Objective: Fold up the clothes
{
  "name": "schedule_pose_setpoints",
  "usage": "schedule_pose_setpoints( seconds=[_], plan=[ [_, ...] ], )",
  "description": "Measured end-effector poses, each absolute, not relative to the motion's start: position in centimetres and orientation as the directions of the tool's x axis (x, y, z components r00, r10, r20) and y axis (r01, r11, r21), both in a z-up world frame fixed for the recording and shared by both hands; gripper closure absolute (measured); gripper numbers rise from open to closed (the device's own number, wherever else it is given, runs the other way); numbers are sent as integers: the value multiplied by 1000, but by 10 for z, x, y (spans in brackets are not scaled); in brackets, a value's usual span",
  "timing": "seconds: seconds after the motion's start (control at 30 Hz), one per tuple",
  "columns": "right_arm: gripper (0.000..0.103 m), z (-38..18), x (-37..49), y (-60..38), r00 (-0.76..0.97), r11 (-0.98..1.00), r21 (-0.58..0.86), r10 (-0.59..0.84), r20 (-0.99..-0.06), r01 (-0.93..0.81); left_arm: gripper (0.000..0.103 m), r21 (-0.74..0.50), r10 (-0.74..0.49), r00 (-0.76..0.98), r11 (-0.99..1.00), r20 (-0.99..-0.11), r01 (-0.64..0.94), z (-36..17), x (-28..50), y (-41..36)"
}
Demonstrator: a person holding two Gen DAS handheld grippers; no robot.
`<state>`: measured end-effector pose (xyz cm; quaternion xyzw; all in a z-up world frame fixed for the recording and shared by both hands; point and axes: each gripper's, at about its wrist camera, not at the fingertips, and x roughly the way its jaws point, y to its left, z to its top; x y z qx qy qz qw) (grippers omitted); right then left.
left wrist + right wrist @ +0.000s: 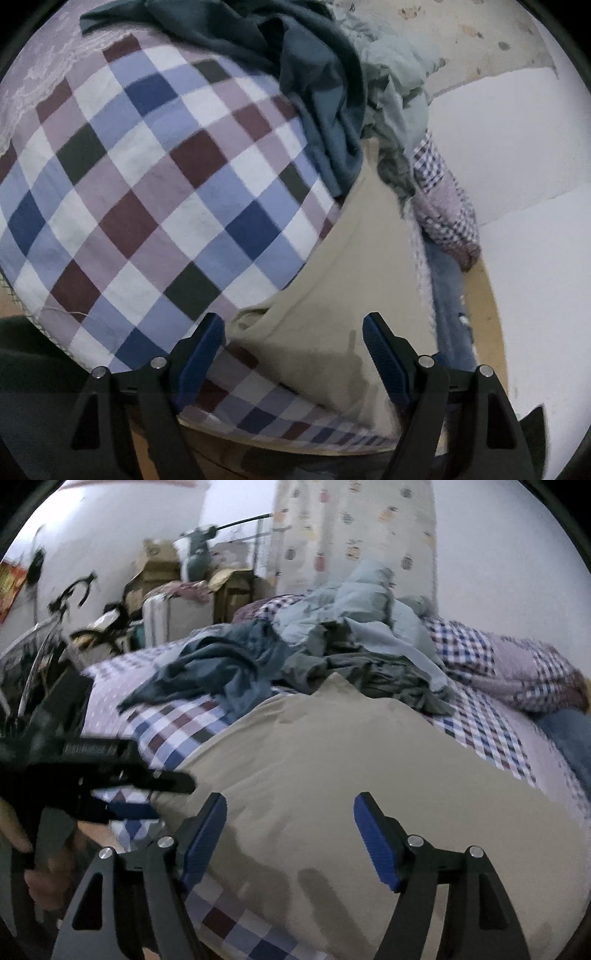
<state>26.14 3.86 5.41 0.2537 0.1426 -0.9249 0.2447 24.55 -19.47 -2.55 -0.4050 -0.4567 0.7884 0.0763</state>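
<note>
Left wrist: left gripper (293, 334) jaws spread wide, nothing between them, over one beige garment (354, 266), smooth flat woven cloth at 6 o'clock. One checked bedsheet (147, 184) at 9. Right wrist: right gripper (290, 812) also agape, empty, above the same beige garment (351, 760); three crumpled garments piled at 12: teal (221, 664), olive (369, 672), pale blue (369, 602).

One beige garment (332, 760) spread flat near the front edge of the checked bedsheet (155, 177). Three crumpled garments heaped toward the far edge: one dark blue (221, 664), one pale blue (362, 602), one grey-green (373, 672). Two grippers, jaws apart: left (293, 332), right (290, 810).
</note>
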Motion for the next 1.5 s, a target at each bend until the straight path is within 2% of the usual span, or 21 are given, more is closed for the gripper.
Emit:
schedule_pose_setpoints(
  seconds=[0.13, 0.27, 0.37, 0.43, 0.6, 0.8, 0.9, 1.17, 1.33, 1.4, 1.47, 1.5],
  plan=[
    [27, 39, 282, 12, -763, -758, -301, -374, -527, 579, 34, -813, 517, -682, -546, -518, 204, -17, 245, -196],
    [27, 19, 300, -11, -764, -658, -428, -381, -520, 620, 46, -819, 534, -665, -531, -522, 217, -22, 242, -200],
    [27, 6, 307, -24, -762, -602, -484, -384, -521, 635, 61, -834, 553, -659, -505, -510, 221, -23, 239, -202],
    [27, -1, 309, -31, -766, -576, -516, -381, -517, 634, 78, -839, 568, -651, -500, -504, 213, -22, 238, -201],
    [27, -13, 308, -41, -788, -542, -575, -366, -496, 613, 97, -856, 598, -651, -491, -468, 164, -13, 236, -199],
    [27, -17, 314, -50, -818, -508, -641, -368, -442, 575, 101, -885, 612, -682, -450, -401, 117, 3, 239, -205],
    [28, -17, 317, -55, -830, -497, -666, -371, -417, 557, 101, -888, 597, -697, -441, -398, 129, 5, 243, -217],
    [28, -26, 320, -61, -826, -434, -707, -373, -423, 558, 101, -851, 549, -682, -479, -483, 216, -4, 245, -222],
    [29, -36, 318, -65, -828, -410, -724, -364, -427, 554, 98, -847, 538, -681, -472, -497, 245, -10, 256, -232],
    [34, -40, 318, -70, -826, -394, -733, -367, -427, 554, 97, -848, 539, -679, -465, -498, 253, -12, 258, -234],
    [50, -44, 316, -75, -828, -378, -746, -364, -425, 549, 93, -849, 544, -675, -465, -498, 252, -12, 259, -234],
    [56, -46, 314, -77, -831, -373, -751, -359, -425, 545, 88, -853, 552, -676, -464, -489, 238, -11, 260, -233]
  ],
)
